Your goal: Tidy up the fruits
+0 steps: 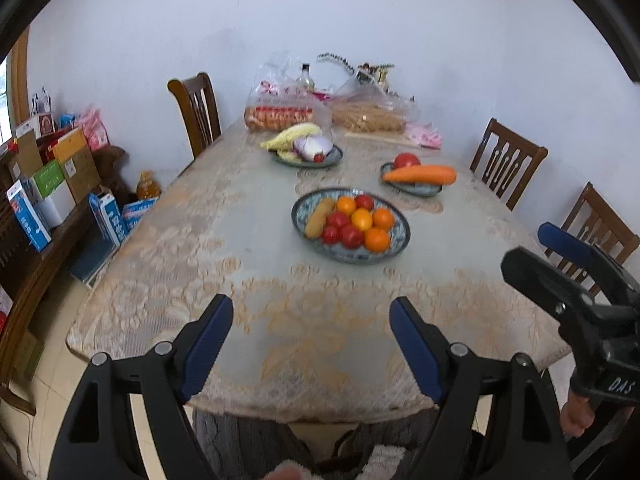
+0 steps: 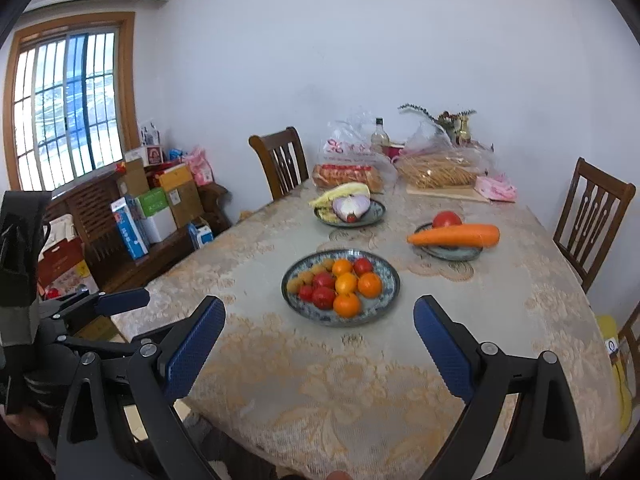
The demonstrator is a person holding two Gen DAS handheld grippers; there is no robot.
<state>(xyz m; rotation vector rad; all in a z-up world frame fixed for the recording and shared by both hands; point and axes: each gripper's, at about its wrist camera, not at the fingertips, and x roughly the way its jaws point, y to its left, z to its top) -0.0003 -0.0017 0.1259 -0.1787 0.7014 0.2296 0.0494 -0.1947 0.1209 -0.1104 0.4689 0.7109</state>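
Fruit sits piled in a blue patterned bowl [image 2: 384, 300] mid-table: oranges [image 2: 346, 305], tomatoes [image 2: 324, 296] & a tan potato-like piece [image 1: 319, 218] on its 9 o'clock side. Plate [image 2: 456, 251] at 2 o'clock from bowl carries a carrot [image 2: 454, 235] laid across it, w/ a red tomato [image 2: 447, 219] behind. Another plate [image 2: 374, 216] at 12 o'clock holds corn [image 2: 340, 194] & a purple onion [image 2: 352, 206]. Left gripper [image 1: 311, 354] hangs over near table edge, jaws apart, nothing btwn them. Right gripper [image 2: 319, 354] likewise, jaws wide, empty. Both well short of bowl. Tablecloth [image 2: 360, 392] is floral lace. Bagged snacks [image 2: 348, 174] at far end.
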